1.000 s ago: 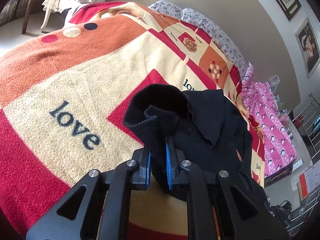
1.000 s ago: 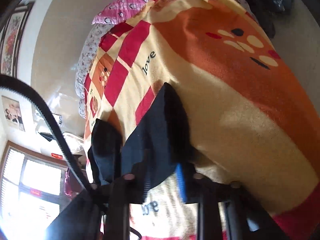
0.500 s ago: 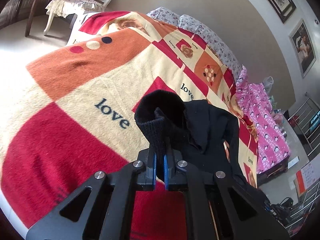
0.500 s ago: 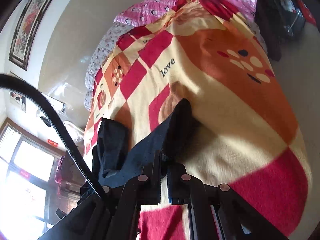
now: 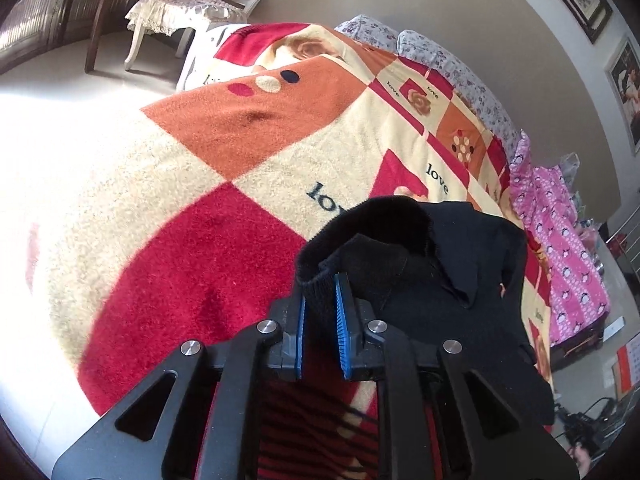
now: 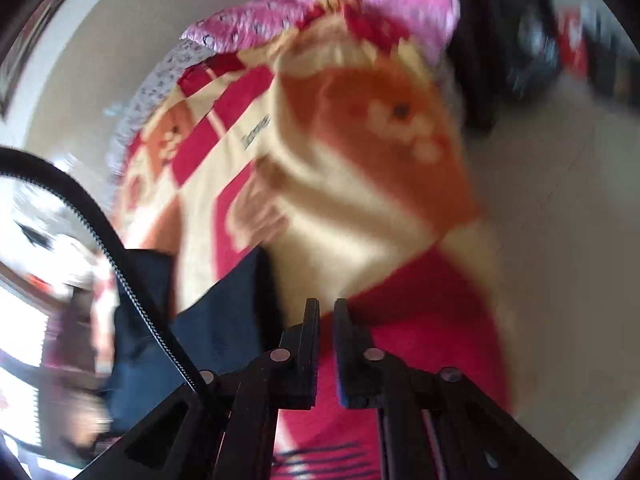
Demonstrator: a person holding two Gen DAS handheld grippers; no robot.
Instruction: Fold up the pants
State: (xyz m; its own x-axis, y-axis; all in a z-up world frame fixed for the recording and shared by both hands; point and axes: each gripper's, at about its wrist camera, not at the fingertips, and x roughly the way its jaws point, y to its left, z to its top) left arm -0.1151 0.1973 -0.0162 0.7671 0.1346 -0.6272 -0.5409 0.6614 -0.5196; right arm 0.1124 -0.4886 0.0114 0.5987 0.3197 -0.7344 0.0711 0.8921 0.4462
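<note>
Left gripper: we've got it clamped on the ribbed cuff or waistband edge of the black pants, blue pads pinching a thick bunch of knit.

Right gripper: fingers nearly together with a thin slit between them. Honestly we can't tell if any cloth is in there, the whole right view is smeared with motion blur.

Pants: lifted off the blanket at our end, the rest trailing away to the right across the bed. In the right view the dark fabric sits just left of the fingers, not clearly between them.

Risk 1: if the right side isn't actually holding, we're hauling everything from one corner and it'll swing and twist instead of laying flat.

Risk 2: the left grip is on a bunched roll, so a quick tug could let layers slide out.

Risk 3: fuzzy blanket probably drags on the knit, so the trailing part may wrinkle.
</note>
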